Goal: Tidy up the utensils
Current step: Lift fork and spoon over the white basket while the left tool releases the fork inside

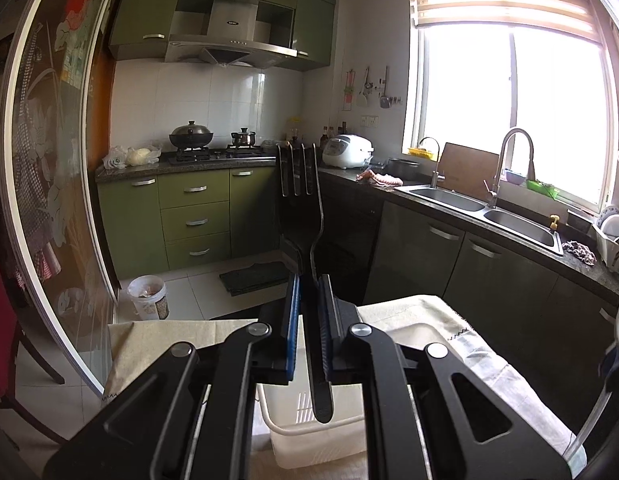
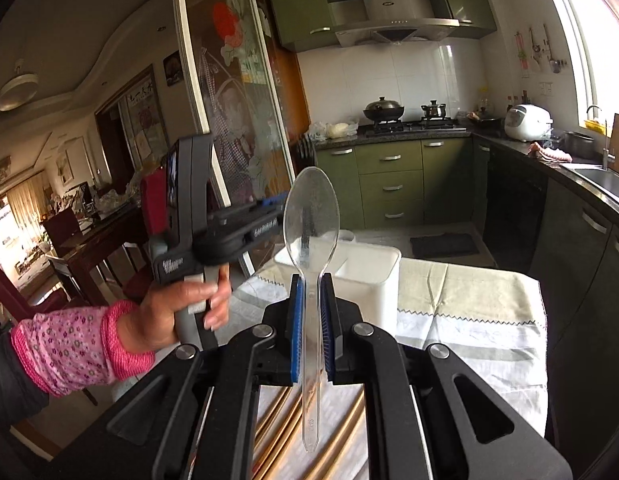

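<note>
The left claw [image 1: 309, 292] is clamped on a black fork [image 1: 301, 208], tines up and away, while the right claw [image 2: 311, 292] pinches a clear spoon [image 2: 311, 216] upright, bowl up, both seemingly above the bench's [image 2: 469, 296] far edge near the white bin [image 2: 373, 276].

Daylight pours in from the window [image 1: 509, 116] on the right, so strongly that its panes blow out to plain white, and a pinkish flare spreads over that edge of the left wrist view. The cabinets under the sink [image 1: 485, 208] lie in deep shadow. Both pictures bend strongly at the edges, where straight door frames curve. The glossy wall tiles [image 2: 393, 76] carry pale reflections. Focus is sharp throughout, without motion blur.
</note>
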The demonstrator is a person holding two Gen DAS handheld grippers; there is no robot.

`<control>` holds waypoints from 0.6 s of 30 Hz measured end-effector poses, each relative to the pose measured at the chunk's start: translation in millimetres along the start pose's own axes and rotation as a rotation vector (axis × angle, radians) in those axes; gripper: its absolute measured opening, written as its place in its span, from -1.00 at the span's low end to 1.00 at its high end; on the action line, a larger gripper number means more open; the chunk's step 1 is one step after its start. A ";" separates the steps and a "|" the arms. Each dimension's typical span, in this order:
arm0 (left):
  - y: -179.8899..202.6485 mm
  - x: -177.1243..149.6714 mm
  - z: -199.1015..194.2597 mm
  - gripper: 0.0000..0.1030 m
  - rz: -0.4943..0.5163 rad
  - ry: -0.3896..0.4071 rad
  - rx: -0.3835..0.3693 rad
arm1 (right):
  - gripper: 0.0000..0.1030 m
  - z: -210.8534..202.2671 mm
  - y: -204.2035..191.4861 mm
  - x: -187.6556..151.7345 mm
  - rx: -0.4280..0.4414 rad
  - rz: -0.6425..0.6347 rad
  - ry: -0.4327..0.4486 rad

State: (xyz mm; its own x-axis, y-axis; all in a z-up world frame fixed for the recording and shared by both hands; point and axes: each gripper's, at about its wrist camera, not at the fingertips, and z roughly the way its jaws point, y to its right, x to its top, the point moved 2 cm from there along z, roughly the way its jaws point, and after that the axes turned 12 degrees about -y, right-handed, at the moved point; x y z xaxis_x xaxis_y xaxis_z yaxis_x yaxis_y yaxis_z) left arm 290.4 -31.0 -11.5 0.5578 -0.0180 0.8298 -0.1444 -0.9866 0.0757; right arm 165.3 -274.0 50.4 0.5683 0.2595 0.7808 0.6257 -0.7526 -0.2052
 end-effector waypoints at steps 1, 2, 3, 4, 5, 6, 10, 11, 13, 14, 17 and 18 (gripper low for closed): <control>-0.2 -4.2 0.3 -0.81 -0.001 -0.009 -0.004 | -0.82 -0.1 0.7 8.3 -0.006 0.004 0.019; 0.1 -7.2 1.1 -0.81 0.000 -0.016 -0.001 | -0.82 0.0 1.6 16.9 -0.014 0.010 0.042; 1.0 -10.1 2.2 -0.75 0.005 -0.025 0.003 | -0.82 4.3 3.1 22.5 -0.026 0.017 0.066; 0.8 -12.1 3.3 -0.63 0.011 -0.035 0.003 | -0.82 5.1 3.8 29.0 -0.039 0.025 0.094; 0.8 -14.1 4.0 -0.58 0.015 -0.042 0.006 | -0.82 6.6 5.4 37.2 -0.047 0.036 0.118; 0.6 -15.8 4.2 -0.48 0.020 -0.047 0.010 | -0.82 8.6 8.5 46.9 -0.054 0.049 0.143; -0.8 -22.1 -1.3 -0.40 0.030 -0.051 0.015 | -0.82 22.1 17.7 79.3 -0.095 0.085 0.239; -1.6 -23.1 -5.8 -0.39 0.025 -0.045 0.015 | -0.82 25.1 18.6 86.3 -0.109 0.088 0.265; -2.1 -23.5 -16.6 -0.36 0.014 -0.040 0.019 | -0.82 36.8 21.2 100.7 -0.134 0.086 0.297; -2.4 -24.2 -22.9 -0.35 0.011 -0.039 0.022 | -0.82 43.0 20.8 105.2 -0.155 0.080 0.307; -4.4 -29.1 -42.0 -0.25 0.002 -0.065 0.047 | -0.81 70.4 24.1 114.0 -0.201 0.064 0.299; -6.1 -32.8 -47.1 -0.22 -0.007 -0.087 0.050 | -0.81 77.7 26.3 113.3 -0.209 0.064 0.291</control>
State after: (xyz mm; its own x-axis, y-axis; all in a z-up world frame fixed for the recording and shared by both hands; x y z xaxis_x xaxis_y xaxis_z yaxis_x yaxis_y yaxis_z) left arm 234.4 -16.7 -13.2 0.6275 -0.0228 0.7783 -0.1003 -0.9936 0.0517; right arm 287.8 -217.4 87.6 0.4078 0.0476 0.9118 0.4544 -0.8768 -0.1574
